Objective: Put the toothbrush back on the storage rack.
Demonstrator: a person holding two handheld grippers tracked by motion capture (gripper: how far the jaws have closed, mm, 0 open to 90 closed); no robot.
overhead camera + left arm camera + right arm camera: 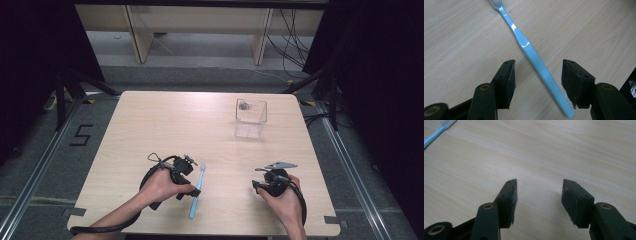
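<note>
The left gripper (537,75) straddles the toothbrush (534,56) handle with jaws wide and pads clear of it; I'd centre, lower, then close squarely across the ribbed end so it won't pivot. The right gripper (539,195) stands open, holding nothing. The slim pale-blue brush lies flat at the table's (150,125) near left, bristles pointing far.

A light-blue toothbrush (534,57) lies flat, slanted across the table.
</note>
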